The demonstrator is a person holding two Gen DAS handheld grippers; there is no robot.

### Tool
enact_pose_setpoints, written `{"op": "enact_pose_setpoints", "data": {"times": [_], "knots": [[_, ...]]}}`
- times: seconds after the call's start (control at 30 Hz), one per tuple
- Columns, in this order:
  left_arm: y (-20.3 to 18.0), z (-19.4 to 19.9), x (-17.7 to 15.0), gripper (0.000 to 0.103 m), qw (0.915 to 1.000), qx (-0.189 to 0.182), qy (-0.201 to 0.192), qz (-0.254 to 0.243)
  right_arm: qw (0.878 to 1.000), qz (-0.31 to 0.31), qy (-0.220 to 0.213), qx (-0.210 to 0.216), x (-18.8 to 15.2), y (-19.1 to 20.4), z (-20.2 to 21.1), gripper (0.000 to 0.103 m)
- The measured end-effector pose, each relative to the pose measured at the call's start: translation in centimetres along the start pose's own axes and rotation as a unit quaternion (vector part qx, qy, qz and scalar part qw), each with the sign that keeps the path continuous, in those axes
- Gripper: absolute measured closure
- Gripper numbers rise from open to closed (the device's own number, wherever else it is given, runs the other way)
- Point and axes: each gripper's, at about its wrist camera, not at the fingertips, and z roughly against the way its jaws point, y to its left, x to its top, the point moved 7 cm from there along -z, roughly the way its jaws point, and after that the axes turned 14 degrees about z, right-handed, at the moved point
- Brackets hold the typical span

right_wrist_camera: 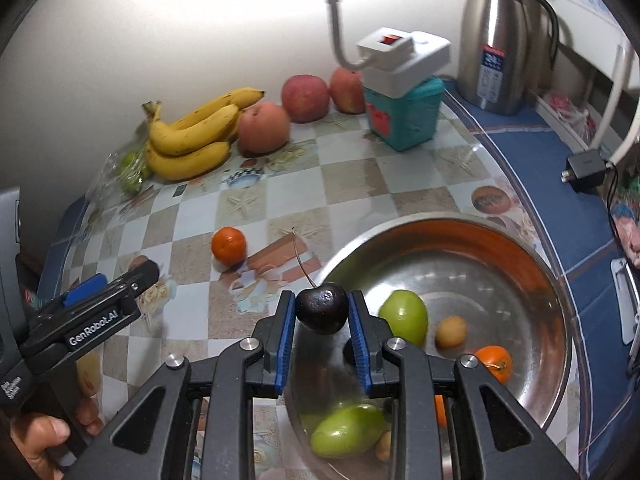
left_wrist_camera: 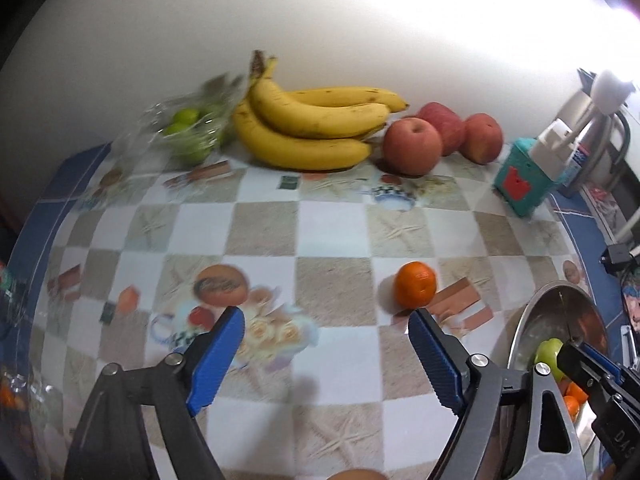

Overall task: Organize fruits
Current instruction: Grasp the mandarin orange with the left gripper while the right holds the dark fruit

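Note:
My right gripper (right_wrist_camera: 321, 312) is shut on a dark cherry (right_wrist_camera: 321, 308) with a long stem, held above the near left rim of a steel bowl (right_wrist_camera: 532, 276). The bowl holds green fruits (right_wrist_camera: 404, 316), small oranges (right_wrist_camera: 494, 362) and a small tan fruit (right_wrist_camera: 451, 332). My left gripper (left_wrist_camera: 326, 322) is open and empty over the table; it also shows in the right wrist view (right_wrist_camera: 120, 284). A loose tangerine (left_wrist_camera: 415, 284) lies just beyond its right finger, also seen in the right wrist view (right_wrist_camera: 228, 245).
At the back wall lie bananas (left_wrist_camera: 316, 124), three red apples (left_wrist_camera: 412, 146) and a bag of green fruit (left_wrist_camera: 188, 132). A teal box (right_wrist_camera: 404, 116) with a white lamp base (right_wrist_camera: 404, 54), a steel thermos (right_wrist_camera: 500, 36) and a black adapter (right_wrist_camera: 586, 170) stand at the right.

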Motion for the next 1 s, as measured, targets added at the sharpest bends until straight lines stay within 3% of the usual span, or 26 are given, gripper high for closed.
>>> {"op": "enact_pose_setpoints", "data": {"times": [0.17, 0.4, 0.87, 1.0], "knots": [[-1.4, -1.4, 0.4, 0.026, 0.9999, -0.011, 0.001, -0.003, 1.000, -0.023, 0.005, 0.008, -0.3, -1.2, -0.3, 0.075], [-3.6, -3.3, 0.3, 0.027, 0.9991, -0.036, 0.012, -0.018, 0.999, -0.039, 0.016, 0.009, -0.6, -1.8, -0.8, 0.075], [-6.4, -6.8, 0.4, 0.030, 0.9976, -0.021, 0.046, -0.048, 0.998, -0.053, 0.028, 0.008, -1.3, -2.7, -1.4, 0.075], [-7.0, -7.4, 0.3, 0.044, 0.9971, -0.020, 0.051, -0.053, 0.998, -0.058, 0.029, 0.007, -1.4, -3.0, -1.5, 0.075]]}}
